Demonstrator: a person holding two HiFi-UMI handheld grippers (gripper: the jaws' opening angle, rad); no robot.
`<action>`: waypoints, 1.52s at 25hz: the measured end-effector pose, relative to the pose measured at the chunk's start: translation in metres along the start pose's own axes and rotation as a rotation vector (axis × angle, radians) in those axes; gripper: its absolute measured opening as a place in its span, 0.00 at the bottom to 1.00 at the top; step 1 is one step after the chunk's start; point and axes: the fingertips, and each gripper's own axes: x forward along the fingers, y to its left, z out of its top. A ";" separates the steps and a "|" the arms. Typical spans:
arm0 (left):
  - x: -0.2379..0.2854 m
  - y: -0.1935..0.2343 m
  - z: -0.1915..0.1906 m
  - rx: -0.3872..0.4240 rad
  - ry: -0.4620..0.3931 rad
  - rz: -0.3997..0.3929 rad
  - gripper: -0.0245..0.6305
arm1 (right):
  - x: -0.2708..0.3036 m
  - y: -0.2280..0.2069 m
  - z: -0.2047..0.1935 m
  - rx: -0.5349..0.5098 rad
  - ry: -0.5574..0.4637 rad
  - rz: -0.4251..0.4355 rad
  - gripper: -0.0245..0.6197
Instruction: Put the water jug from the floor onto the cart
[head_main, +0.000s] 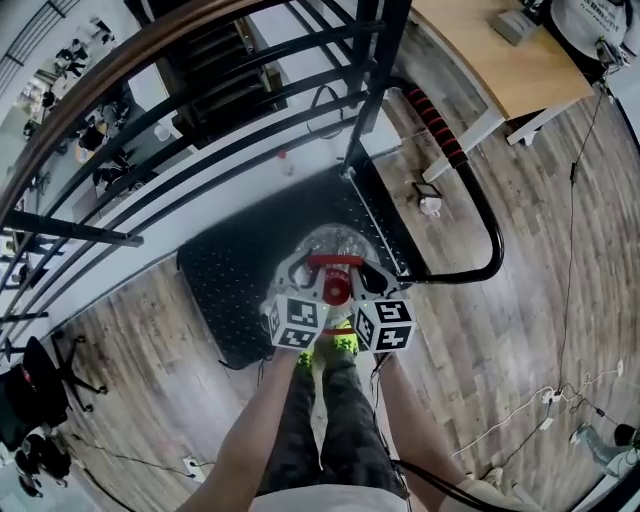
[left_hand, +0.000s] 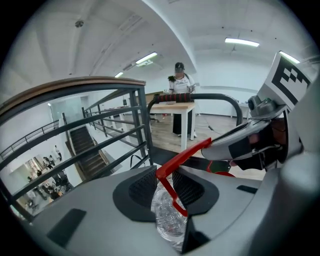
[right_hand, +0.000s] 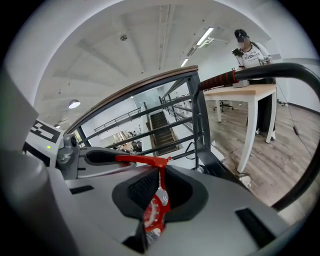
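Observation:
The water jug (head_main: 335, 243) is clear plastic with a red cap (head_main: 337, 292) and a red carry handle (head_main: 335, 261). In the head view it is over the near right part of the cart's black deck (head_main: 225, 275); I cannot tell whether it rests on the deck. My left gripper (head_main: 301, 271) is shut on the handle's left end, and my right gripper (head_main: 371, 273) on its right end. In the left gripper view the red handle (left_hand: 182, 156) passes between the pads (left_hand: 142, 187), with the jug (left_hand: 167, 220) below. In the right gripper view the handle (right_hand: 140, 160) and cap (right_hand: 154, 216) sit between the jaws.
The cart's black push bar (head_main: 487, 215) curves round on the right. A dark metal railing (head_main: 200, 150) with a stairwell behind it runs along the far side. A wooden table (head_main: 510, 60) stands at the far right, and cables (head_main: 520, 410) lie on the wood floor.

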 end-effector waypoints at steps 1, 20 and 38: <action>0.002 0.001 -0.002 -0.006 0.003 0.005 0.19 | 0.002 -0.001 -0.001 -0.001 0.006 0.006 0.10; 0.037 0.035 0.005 -0.061 0.015 0.053 0.19 | 0.050 -0.012 0.021 -0.047 0.037 0.051 0.10; 0.099 0.071 0.026 -0.077 0.017 0.040 0.19 | 0.109 -0.044 0.054 -0.082 0.036 0.067 0.10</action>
